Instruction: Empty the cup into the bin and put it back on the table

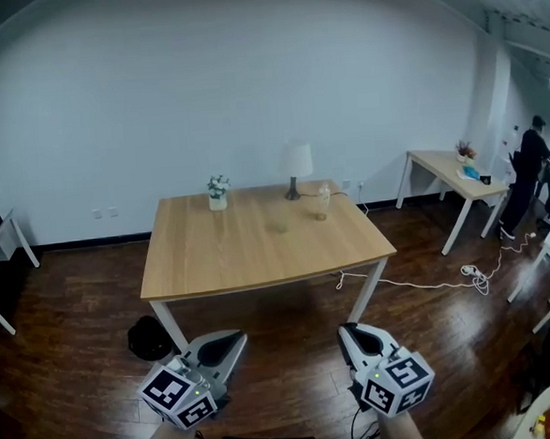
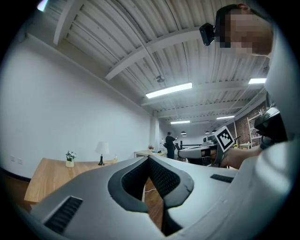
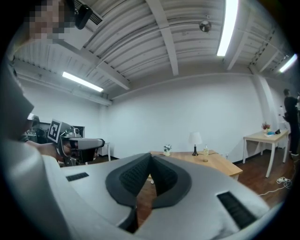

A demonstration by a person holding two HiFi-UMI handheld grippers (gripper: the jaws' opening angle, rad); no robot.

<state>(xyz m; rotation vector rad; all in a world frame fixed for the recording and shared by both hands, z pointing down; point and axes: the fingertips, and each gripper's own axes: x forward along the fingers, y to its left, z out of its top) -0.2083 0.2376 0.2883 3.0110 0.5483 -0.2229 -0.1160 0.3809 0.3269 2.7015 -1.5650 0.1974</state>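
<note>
Left claw (image 1: 236,338), right claw (image 1: 346,331) — two, both shut — one table (image 1: 249,253), one lamp (image 1: 297,165).

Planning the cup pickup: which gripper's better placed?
Right, likely. The cup stands on the table's right half, nearer the right gripper than the left gripper. Both are shut and empty.

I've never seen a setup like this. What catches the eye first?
A big wooden table stands mid-room, with a white lamp and a small potted plant at its far edge. Nearest the camera, the left gripper and right gripper, each bearing a black-and-white marker cube, point toward it, jaws together and empty.
</note>
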